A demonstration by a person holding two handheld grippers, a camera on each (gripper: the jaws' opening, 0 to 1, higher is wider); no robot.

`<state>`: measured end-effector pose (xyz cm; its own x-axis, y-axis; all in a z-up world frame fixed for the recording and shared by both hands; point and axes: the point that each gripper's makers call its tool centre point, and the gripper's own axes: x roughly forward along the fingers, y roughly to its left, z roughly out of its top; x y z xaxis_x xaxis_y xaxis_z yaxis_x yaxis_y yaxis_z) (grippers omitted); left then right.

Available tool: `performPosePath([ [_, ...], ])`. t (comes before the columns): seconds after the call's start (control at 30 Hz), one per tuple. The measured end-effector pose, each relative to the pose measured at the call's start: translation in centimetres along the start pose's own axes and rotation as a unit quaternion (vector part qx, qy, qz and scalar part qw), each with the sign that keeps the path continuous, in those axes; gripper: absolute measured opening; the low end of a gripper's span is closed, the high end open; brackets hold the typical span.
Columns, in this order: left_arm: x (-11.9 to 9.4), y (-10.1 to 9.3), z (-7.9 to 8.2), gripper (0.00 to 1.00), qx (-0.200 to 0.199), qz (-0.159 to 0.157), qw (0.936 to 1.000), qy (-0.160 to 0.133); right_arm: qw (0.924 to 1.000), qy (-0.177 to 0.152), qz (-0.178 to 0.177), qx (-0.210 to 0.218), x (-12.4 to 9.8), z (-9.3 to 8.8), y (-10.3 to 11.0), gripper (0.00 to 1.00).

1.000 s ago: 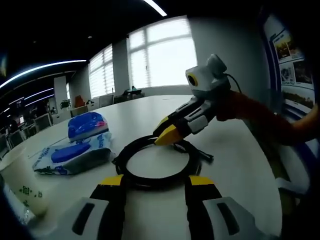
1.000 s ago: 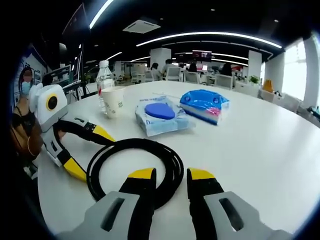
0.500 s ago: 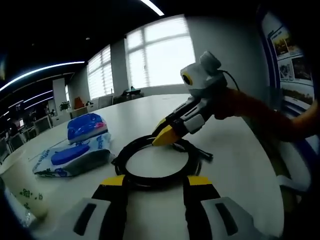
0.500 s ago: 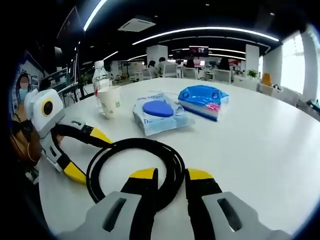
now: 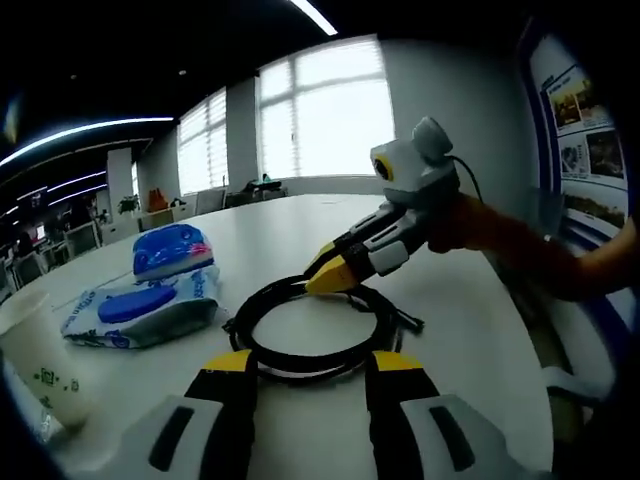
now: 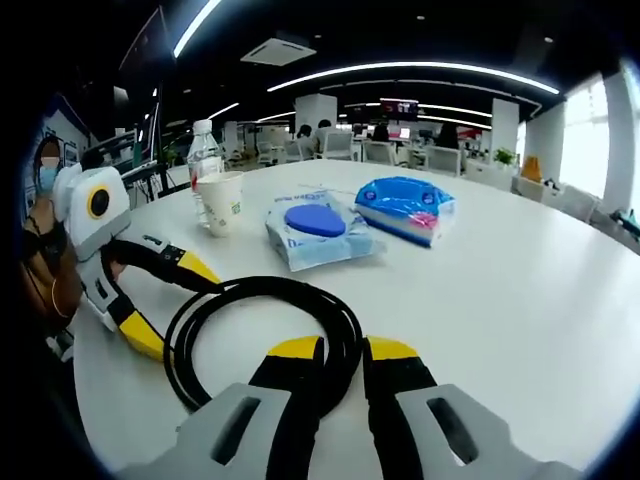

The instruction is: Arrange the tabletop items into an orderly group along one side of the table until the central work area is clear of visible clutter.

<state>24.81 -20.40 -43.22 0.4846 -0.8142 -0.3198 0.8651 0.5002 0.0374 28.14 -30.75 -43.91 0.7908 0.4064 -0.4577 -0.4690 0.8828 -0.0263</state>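
Note:
A black cable coil [image 5: 312, 325] [image 6: 262, 330] lies on the white round table [image 5: 465, 340] [image 6: 520, 290]. My right gripper [image 6: 345, 350] has its yellow-tipped jaws drawn in against the coil's near strand; in the left gripper view it [image 5: 333, 273] comes in from the right, pinching the coil's far side. My left gripper [image 5: 312, 362] is open, its jaws straddling the coil's near edge; in the right gripper view it [image 6: 170, 300] spreads wide at the coil's left side. A wipes pack [image 5: 140, 308] [image 6: 315, 232] and a blue tissue pack [image 5: 172, 250] [image 6: 405, 208] lie beyond.
A paper cup [image 5: 40, 365] [image 6: 220, 203] and a water bottle [image 6: 205, 160] stand near the table's edge. An orange sleeve [image 5: 520, 245] holds the right gripper. Bare tabletop stretches to the right in the right gripper view. Office desks, chairs and windows fill the background.
The right gripper's jaws have narrowed onto the cable strand. The left gripper stays open at the coil. Both views shifted only slightly.

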Motion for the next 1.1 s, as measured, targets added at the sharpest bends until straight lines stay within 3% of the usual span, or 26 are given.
performPosePath([
  [0.33,-0.5,-0.2,-0.1,0.42,0.0,0.006,1.0,-0.001,0.9997,-0.007,-0.007,-0.021,-0.4,0.4,0.6,0.12],
  [0.37,-0.6,-0.2,0.1,0.41,-0.002,0.006,1.0,-0.006,0.9995,-0.004,-0.009,-0.03,-0.4,0.3,0.7,0.01],
  [0.4,-0.6,-0.1,0.8,0.4,0.003,0.01,0.9996,-0.027,0.9978,-0.029,0.047,-0.037,-0.2,1.1,2.7,0.02],
  [0.43,-0.6,-0.1,0.7,0.39,0.002,0.011,0.9996,-0.024,0.997,-0.039,0.06,-0.029,-0.2,1.5,3.2,0.0],
  [0.47,-0.6,-0.1,0.7,0.39,0.001,0.013,0.9997,-0.019,0.9961,-0.037,0.077,0.021,-0.3,1.7,4.3,0.0],
  [0.57,-0.5,-0.2,0.1,0.38,0.014,0.01,0.9998,-0.004,0.9966,-0.013,0.036,-0.072,0.0,1.6,3.8,0.0],
  [0.7,-0.8,-0.2,-0.3,0.35,-0.002,0.006,0.9999,-0.011,0.9969,-0.017,0.051,-0.058,-0.1,1.8,4.5,0.0],
  [0.8,-0.9,0.0,-0.7,0.35,-0.004,0.006,1.0,-0.006,0.9974,-0.014,0.038,-0.06,-0.2,1.7,3.7,0.02],
  [1.0,-0.7,-0.1,-1.2,0.37,0.018,0.001,0.9998,0.006,0.9981,-0.001,0.009,-0.061,-0.6,1.2,2.0,0.24],
  [1.1,-0.6,-0.1,-1.0,0.37,0.021,0.005,0.9997,0.005,0.9982,0.007,-0.002,-0.059,-0.6,0.7,1.3,0.25],
])
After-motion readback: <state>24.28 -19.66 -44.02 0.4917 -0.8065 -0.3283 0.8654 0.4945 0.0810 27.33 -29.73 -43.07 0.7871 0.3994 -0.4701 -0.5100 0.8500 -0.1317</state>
